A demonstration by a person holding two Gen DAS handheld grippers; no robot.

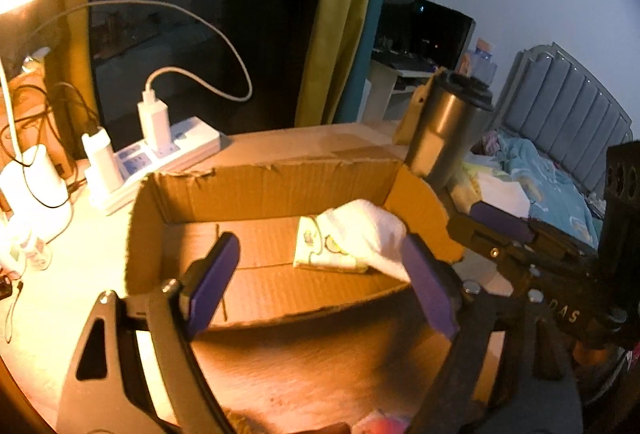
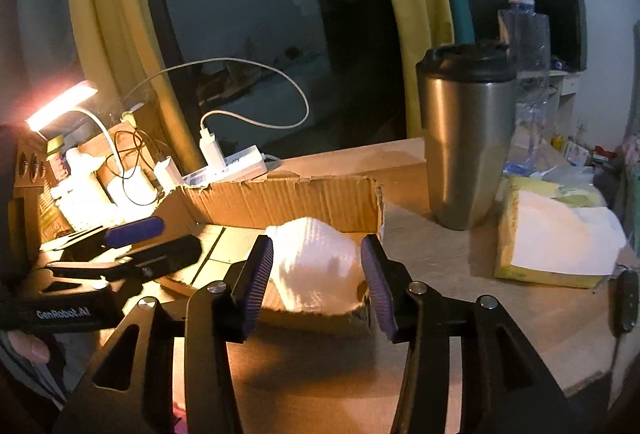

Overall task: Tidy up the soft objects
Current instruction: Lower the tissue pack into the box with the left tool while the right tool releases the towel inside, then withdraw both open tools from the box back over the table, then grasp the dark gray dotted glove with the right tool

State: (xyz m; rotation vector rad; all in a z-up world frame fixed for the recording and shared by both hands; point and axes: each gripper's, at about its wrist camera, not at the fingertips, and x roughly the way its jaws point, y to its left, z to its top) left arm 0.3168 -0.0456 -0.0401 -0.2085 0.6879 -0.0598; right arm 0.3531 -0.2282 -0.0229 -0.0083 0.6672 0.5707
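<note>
An open cardboard box (image 1: 260,190) stands on the wooden desk. Inside it, at the right end, a white cloth (image 1: 360,234) lies crumpled over a small printed packet (image 1: 316,250). My left gripper (image 1: 320,286) hangs open over the box's near wall, its right finger beside the cloth's edge. In the right wrist view the same white cloth (image 2: 316,262) sits between the fingers of my right gripper (image 2: 316,282). That gripper is open and a gap shows at the right pad. The left gripper (image 2: 136,234) reaches into the box (image 2: 288,202) from the left.
A steel tumbler (image 2: 464,146) stands right of the box, with a water bottle (image 2: 524,74) behind it and a yellow tissue pack (image 2: 552,234) nearer. A power strip with chargers (image 1: 160,154) and a lit lamp (image 2: 60,106) are at the left. A bed (image 1: 560,174) lies beyond the desk.
</note>
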